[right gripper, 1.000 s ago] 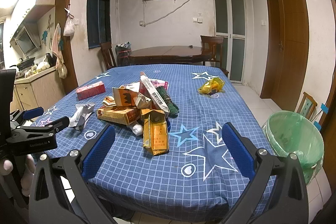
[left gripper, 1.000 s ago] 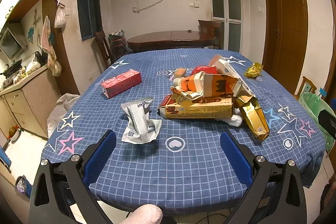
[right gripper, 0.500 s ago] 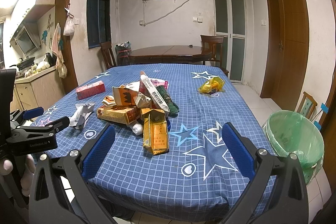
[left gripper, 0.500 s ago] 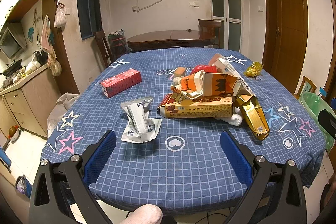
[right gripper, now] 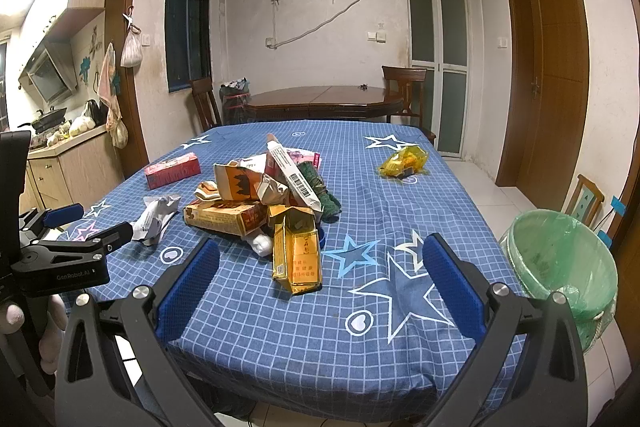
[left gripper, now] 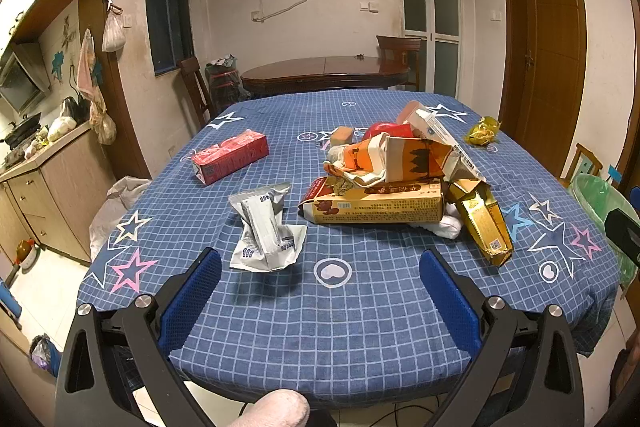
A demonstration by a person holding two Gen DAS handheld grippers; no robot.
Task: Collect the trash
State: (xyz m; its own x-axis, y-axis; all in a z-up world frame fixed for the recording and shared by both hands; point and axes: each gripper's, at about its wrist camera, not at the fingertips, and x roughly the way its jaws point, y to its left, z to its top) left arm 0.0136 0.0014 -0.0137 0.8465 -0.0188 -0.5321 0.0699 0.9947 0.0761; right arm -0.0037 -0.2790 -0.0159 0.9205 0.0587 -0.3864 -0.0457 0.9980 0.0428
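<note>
Nothing is collected yet: both grippers (left gripper: 320, 279) (right gripper: 320, 267) are wide and empty, all trash (right gripper: 256, 203) lies on the counter (right gripper: 304, 339), the bin (right gripper: 560, 263) waits.

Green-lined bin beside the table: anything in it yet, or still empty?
Looks empty: the bin shows only bare green liner inside in the right wrist view; its very bottom is hidden.

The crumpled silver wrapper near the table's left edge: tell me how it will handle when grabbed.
The crumpled silver wrapper looks like thin foil film, so it is probably very light and floppy, and may crush further between the pads. Its glossy surface suggests it could slip. One flap lies flat on the tablecloth, so pinching the raised, creased middle seems safer.
</note>
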